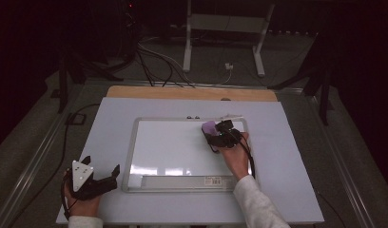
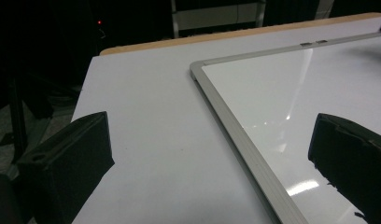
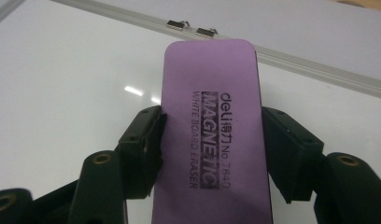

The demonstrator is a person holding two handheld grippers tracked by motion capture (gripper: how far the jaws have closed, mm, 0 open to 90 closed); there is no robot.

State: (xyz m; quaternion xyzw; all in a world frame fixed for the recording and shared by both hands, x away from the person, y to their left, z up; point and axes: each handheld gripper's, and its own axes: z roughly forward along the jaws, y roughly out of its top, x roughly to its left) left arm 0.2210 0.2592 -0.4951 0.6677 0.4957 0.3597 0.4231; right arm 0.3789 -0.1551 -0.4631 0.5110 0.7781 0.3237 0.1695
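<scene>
Eraser [image 3: 212, 140] work is in hand: the right claw [image 3: 212, 144] is clenched across the long sides of the purple block, which sits over the whiteboard [image 1: 173, 147] near its 2 o'clock corner. It looks light and somewhat soft, foam-like (the printed top seems smooth, so it might slide under a loose pinch), and the mid-length hold on its sides looks like the sound place to take it. At about 8 o'clock on the table [image 1: 111, 114], the left claw [image 1: 102, 178] stands released, with nothing between its jaws, just beside the board's frame.
</scene>
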